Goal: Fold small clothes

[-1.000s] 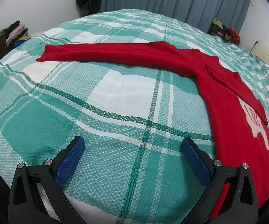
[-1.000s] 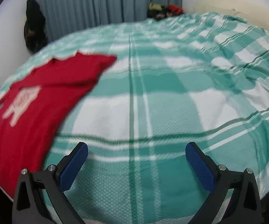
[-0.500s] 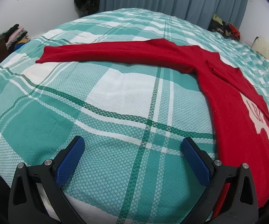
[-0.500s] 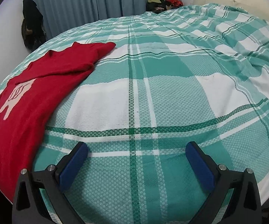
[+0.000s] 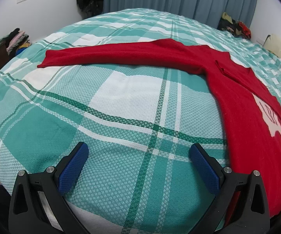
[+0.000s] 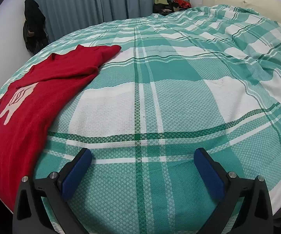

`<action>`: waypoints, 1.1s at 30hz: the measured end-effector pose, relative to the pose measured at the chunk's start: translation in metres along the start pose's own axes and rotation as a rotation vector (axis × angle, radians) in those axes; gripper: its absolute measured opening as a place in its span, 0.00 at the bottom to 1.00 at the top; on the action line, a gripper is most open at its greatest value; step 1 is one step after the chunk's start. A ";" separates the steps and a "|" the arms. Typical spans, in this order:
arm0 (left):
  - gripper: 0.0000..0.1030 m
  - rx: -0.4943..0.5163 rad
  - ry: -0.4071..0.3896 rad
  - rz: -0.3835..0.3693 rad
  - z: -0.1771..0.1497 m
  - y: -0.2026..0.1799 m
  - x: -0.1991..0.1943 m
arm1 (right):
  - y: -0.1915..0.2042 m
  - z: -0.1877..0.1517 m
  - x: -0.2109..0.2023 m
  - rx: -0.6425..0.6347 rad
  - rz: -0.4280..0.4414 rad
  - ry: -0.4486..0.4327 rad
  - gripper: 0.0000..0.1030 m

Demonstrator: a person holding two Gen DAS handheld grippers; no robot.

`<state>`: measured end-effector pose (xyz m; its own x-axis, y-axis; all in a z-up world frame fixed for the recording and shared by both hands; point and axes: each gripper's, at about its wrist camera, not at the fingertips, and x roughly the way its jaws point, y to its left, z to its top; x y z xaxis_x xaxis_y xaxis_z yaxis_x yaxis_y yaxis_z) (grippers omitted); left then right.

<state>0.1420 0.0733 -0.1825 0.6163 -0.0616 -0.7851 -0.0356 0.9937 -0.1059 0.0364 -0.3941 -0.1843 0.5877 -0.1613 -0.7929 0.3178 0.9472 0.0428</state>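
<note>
Blue-padded fingers [image 5: 73,168] of the left gripper [image 5: 138,165] stand wide apart with nothing between them, low over the green-and-white checked bedspread [image 5: 120,105]. From the left wrist view, the red sweater [image 5: 243,105] lies flat on the bed, its body running from about 1 o'clock down to 4 o'clock of the fingers, its hem just beside the right-hand finger. One long sleeve [image 5: 109,55] stretches across the bed from 12 toward 10 o'clock, well apart from the fingers.

From the right wrist view, the right gripper [image 6: 142,167] is also spread wide and empty, fingers [image 6: 208,172] above bare bedspread [image 6: 179,101]. The red sweater [image 6: 23,117] lies at 9 to 10 o'clock, its white motif [image 6: 16,101] facing up, its near edge close beside the left-hand finger. A folded-in sleeve [image 6: 85,62] sits at 11 o'clock, before blue curtains [image 6: 101,3].
</note>
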 end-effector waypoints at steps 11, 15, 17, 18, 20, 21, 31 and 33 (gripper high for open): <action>0.99 0.003 0.001 0.003 -0.001 0.000 0.001 | 0.000 0.000 -0.001 -0.001 0.000 -0.007 1.00; 1.00 -0.019 0.034 -0.022 0.007 0.004 -0.004 | 0.000 0.000 -0.001 -0.001 0.001 -0.008 1.00; 0.99 -0.090 0.034 -0.098 0.020 0.019 -0.014 | 0.000 0.000 -0.001 -0.002 0.002 -0.008 1.00; 0.99 -0.134 0.022 -0.140 0.028 0.031 -0.021 | 0.000 0.000 -0.001 -0.002 0.003 -0.009 1.00; 0.99 -0.230 -0.017 -0.186 0.048 0.062 -0.034 | 0.000 -0.001 -0.001 -0.005 0.006 -0.011 1.00; 0.99 -0.273 -0.035 -0.198 0.057 0.079 -0.039 | 0.000 -0.001 -0.001 -0.005 0.007 -0.012 1.00; 0.80 -0.673 0.020 -0.266 0.111 0.256 0.004 | 0.002 -0.002 0.000 -0.004 -0.005 -0.019 1.00; 0.75 -0.691 0.045 -0.297 0.117 0.261 0.022 | 0.002 -0.002 0.001 -0.002 -0.012 -0.022 1.00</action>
<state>0.2382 0.3423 -0.1558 0.6449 -0.3363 -0.6863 -0.3676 0.6508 -0.6643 0.0365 -0.3915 -0.1862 0.6001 -0.1790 -0.7797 0.3234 0.9457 0.0318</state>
